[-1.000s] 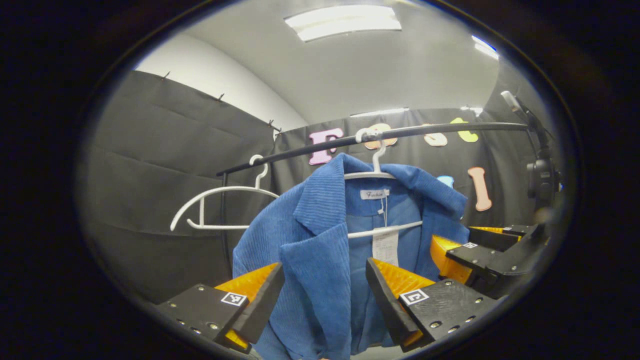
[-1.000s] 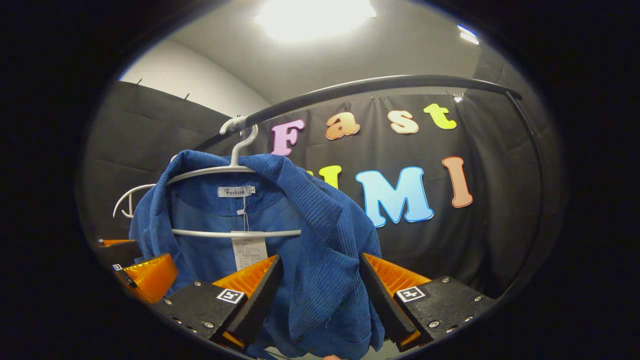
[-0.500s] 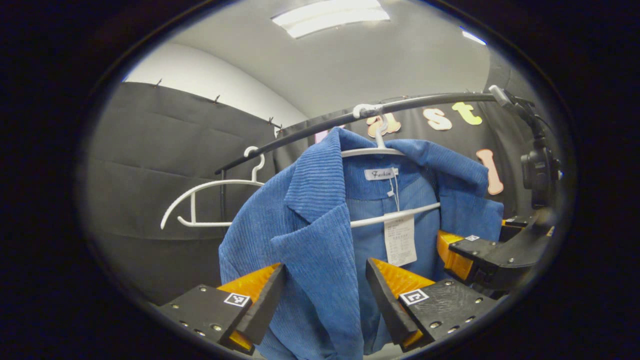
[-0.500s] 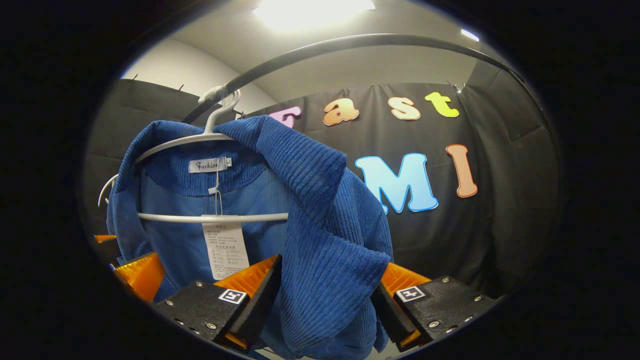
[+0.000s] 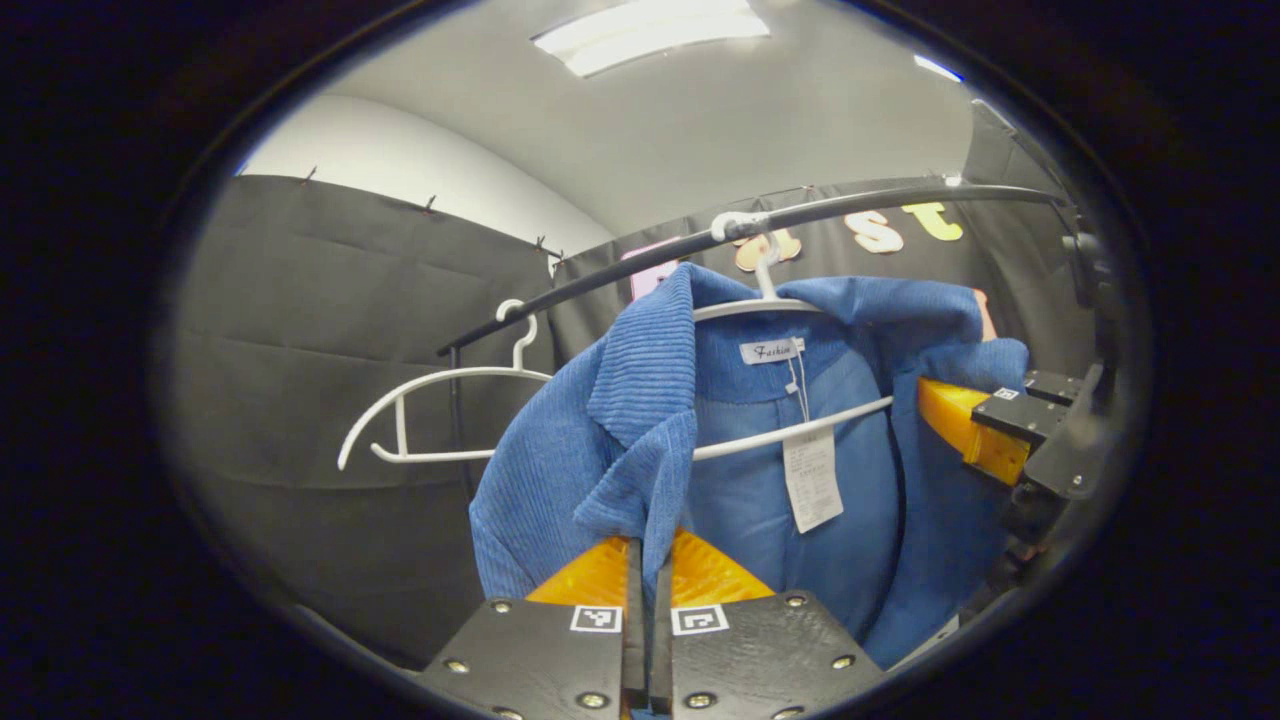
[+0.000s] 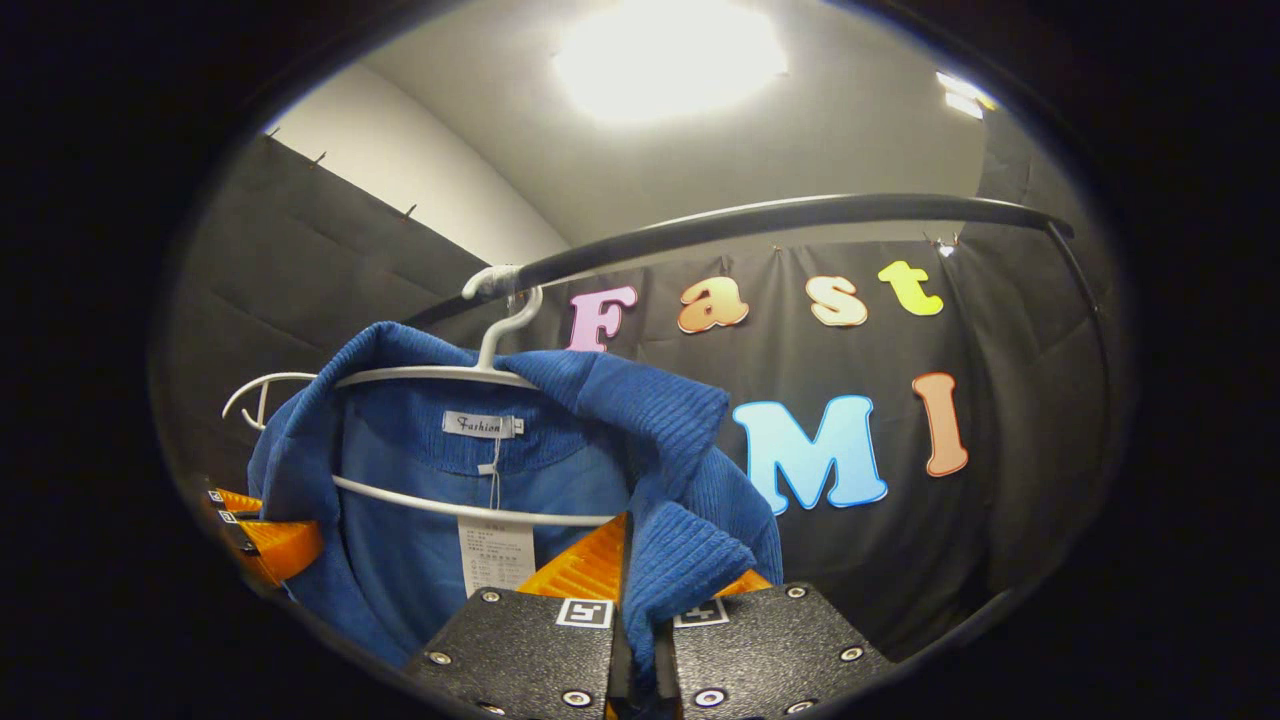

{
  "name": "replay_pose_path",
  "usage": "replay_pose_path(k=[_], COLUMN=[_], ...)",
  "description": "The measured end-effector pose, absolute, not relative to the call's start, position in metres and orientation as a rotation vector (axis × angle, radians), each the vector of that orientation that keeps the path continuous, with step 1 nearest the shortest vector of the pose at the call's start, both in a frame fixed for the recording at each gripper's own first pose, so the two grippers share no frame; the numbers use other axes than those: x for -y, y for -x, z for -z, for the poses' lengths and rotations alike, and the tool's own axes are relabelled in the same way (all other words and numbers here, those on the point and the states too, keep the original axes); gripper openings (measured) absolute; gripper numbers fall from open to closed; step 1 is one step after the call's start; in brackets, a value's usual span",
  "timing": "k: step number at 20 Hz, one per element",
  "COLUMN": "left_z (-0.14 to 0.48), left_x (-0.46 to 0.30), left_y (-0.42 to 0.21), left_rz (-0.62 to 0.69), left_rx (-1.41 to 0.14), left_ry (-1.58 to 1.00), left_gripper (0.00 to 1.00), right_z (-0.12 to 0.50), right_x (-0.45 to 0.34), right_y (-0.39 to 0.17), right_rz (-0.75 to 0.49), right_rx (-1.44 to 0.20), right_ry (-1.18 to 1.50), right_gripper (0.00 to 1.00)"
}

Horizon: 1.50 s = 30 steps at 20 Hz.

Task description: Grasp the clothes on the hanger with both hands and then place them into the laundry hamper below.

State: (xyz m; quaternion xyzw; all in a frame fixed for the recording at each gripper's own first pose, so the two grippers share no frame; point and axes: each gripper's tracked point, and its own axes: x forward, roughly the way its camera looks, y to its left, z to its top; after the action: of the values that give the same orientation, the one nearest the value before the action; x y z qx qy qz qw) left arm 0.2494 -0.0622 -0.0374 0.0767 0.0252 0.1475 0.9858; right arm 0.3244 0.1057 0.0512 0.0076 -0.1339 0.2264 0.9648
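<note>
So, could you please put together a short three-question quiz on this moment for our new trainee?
1. True or false: the blue jacket hangs on a white hanger hooked over the black rail.
2. What do the left gripper and the right gripper each clamp? A) the hanger's bar B) a front edge of the jacket C) the paper tag
3. Fill in: beside the jacket, farther along the rail, hangs an ____ white hanger.

Key: 1. True. 2. B: each gripper's fingers press on a fold of blue cloth. 3. Empty.
</note>
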Motion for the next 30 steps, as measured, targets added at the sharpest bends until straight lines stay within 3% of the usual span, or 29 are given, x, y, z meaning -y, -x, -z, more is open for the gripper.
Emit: replay_pose_path(k=[5,7,11,13,20,21,23,26,30], left_z=[0.008,-0.005,-0.033,-0.05,-0.097,-0.103,-0.117,-0.123,-0.12], left_x=[0.07,0.065,0.046,0.033,-0.017,-0.024,-0.041,-0.052,-0.046], left_y=[-0.234,-0.228,-0.218,-0.215,-0.217,-0.218,-0.226,-0.24,-0.275], left_rz=[-0.256,-0.257,-0.273,-0.297,-0.37,-0.38,-0.389,-0.376,-0.305], left_rx=[-0.002,0.019,0.059,0.08,0.152,0.162,0.184,0.193,0.175], left_ry=[-0.189,-0.193,-0.172,-0.174,-0.212,-0.217,-0.212,-0.222,-0.273], left_gripper=[0.06,0.0,0.01,0.06,0.06,0.01,0.06,0.01,0.01], right_z=[-0.074,-0.082,-0.098,-0.101,-0.106,-0.104,-0.099,-0.093,-0.076], right_x=[-0.089,-0.079,-0.061,-0.056,-0.051,-0.049,-0.048,-0.044,-0.04], right_y=[-0.334,-0.344,-0.363,-0.372,-0.396,-0.4,-0.409,-0.422,-0.451], right_rz=[-0.39,-0.359,-0.294,-0.266,-0.212,-0.2,-0.184,-0.164,-0.148], right_rx=[0.331,0.346,0.375,0.384,0.455,0.457,0.456,0.454,0.406], right_ry=[0.011,0.011,0.007,0.009,0.068,0.078,0.091,0.108,0.115], right_gripper=[0.05,0.04,0.03,0.03,0.03,0.03,0.03,0.03,0.04])
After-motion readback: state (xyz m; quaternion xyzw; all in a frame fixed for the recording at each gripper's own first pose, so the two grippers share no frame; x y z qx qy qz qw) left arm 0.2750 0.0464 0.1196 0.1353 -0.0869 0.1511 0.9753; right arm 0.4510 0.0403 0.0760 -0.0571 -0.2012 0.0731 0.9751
